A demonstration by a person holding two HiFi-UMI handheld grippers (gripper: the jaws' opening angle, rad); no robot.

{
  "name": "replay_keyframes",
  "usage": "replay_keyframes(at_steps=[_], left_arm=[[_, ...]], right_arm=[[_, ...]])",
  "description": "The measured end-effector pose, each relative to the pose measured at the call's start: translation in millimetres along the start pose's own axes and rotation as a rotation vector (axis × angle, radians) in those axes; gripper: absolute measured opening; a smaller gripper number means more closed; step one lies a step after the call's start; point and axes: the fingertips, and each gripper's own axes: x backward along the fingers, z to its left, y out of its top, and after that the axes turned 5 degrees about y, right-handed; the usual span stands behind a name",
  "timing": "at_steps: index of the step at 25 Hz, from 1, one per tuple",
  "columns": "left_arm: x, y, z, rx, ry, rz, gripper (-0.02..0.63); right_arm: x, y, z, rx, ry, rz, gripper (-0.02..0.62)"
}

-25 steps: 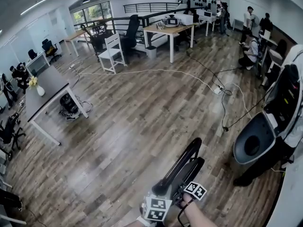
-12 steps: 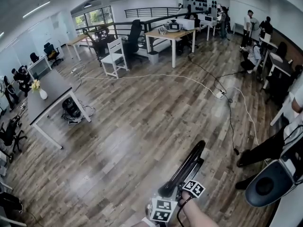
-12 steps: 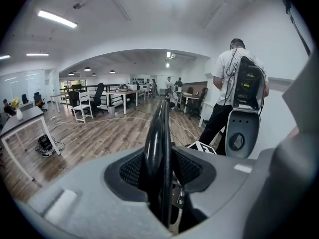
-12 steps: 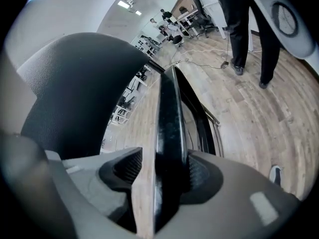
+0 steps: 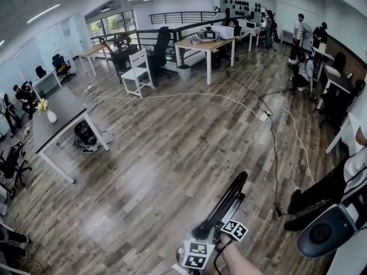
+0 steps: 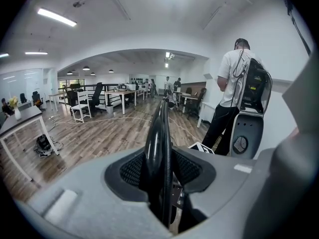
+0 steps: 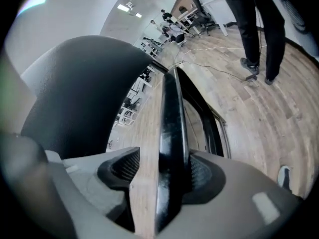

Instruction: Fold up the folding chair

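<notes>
The black folding chair stands folded flat on the wooden floor at the bottom middle of the head view. Both grippers hold at its near top end. My left gripper has the chair's black frame between its pads, which press on it while the jaws are closing. My right gripper has a black frame bar between its pads. That bar lies against one pad, floor shows in a gap beside the other, and the jaws are opening. The chair's dark panel fills the left of the right gripper view.
A person with grey backpack gear stands close at the right; the same person shows in the left gripper view. White cables cross the floor. A grey table, a white chair and desks stand farther off.
The head view has swung slightly, and the person with the grey gear has shifted from the right edge to the lower right corner. The chair and both grippers stay almost where they were.
</notes>
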Motion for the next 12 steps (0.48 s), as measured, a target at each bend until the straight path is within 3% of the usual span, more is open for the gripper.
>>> replay_keyframes(at_steps=[3,7,12], left_arm=[[-1,0,-3,-0.018,-0.004,-0.007,0.147],[-4,-3,-4,-0.008,-0.001,-0.013,0.147],[0,-2,1,-0.005,0.011,-0.017,0.147]], right_arm=[[11,-4,4,0.065,0.079,0.041,0.295],[48,-9,-12,0.125,0.099,0.066,0.305],[108,10,-2,0.153,0.142,-0.019,0.305]])
